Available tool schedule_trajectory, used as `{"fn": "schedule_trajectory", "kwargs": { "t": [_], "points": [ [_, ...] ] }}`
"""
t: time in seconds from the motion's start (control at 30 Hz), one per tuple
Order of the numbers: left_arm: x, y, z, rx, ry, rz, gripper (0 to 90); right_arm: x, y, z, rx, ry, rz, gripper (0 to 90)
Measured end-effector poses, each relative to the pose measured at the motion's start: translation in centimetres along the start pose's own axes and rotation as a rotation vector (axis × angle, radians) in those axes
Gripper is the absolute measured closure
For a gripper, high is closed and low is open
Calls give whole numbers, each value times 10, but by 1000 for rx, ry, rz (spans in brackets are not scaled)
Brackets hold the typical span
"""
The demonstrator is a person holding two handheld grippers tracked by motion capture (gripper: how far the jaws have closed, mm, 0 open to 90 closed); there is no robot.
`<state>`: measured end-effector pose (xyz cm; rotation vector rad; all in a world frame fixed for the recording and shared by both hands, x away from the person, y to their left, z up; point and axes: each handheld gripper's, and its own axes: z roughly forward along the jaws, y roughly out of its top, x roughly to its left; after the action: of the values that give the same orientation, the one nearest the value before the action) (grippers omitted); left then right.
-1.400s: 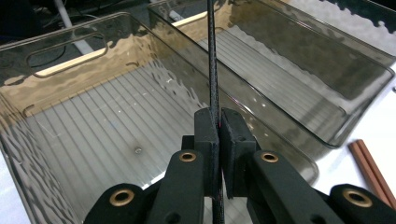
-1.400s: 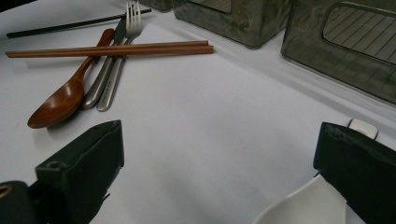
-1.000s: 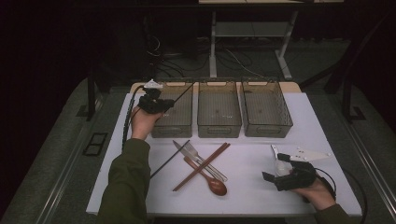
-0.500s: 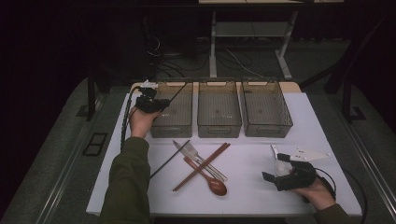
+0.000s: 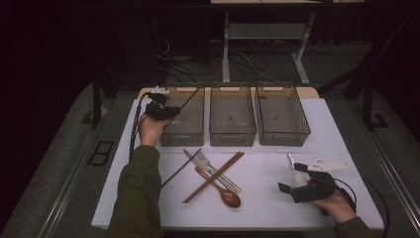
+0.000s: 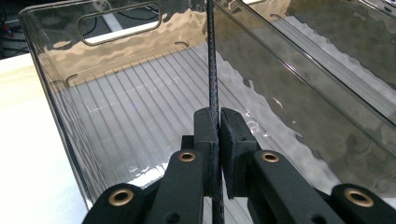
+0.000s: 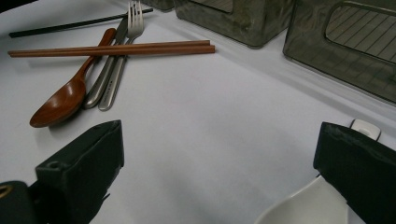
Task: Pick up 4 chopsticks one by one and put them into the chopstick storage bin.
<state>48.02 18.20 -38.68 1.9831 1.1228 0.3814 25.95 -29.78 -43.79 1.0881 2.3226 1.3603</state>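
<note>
My left gripper is shut on a thin black chopstick that runs up from between its pads. It hovers over the near left part of the left smoky plastic bin, whose ribbed floor lies just below the jaws. In the high view the held chopstick slants up and right across that bin. My right gripper rests low at the table's front right, jaws wide open with bare tabletop between them. A white ceramic spoon lies partly under its right jaw.
A second black chopstick, a pair of brown chopsticks, a wooden spoon, and a metal fork and knife lie crossed mid-table. The middle bin and right bin stand beside the left one.
The left hand with the black chopstick has shifted slightly toward the near side over the left bin. The right hand has kept still.
</note>
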Motion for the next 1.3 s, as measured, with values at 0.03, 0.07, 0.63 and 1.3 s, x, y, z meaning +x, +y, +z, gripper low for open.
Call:
{"fn": "schedule_trajectory", "kwargs": {
  "t": [0.03,0.07,0.63,1.3],
  "points": [
    [0,0,0,-1,3,-1,841,0,0,0,0,0,0,16],
    [0,0,0,-2,5,0,838,0,0,0,1,0,0,16],
    [-2,-1,-8,-20,-21,23,646,0,0,0,-2,0,0,16],
    [-26,-9,-54,-96,-107,86,472,3,0,3,-9,-26,12,16]
  ]
}}
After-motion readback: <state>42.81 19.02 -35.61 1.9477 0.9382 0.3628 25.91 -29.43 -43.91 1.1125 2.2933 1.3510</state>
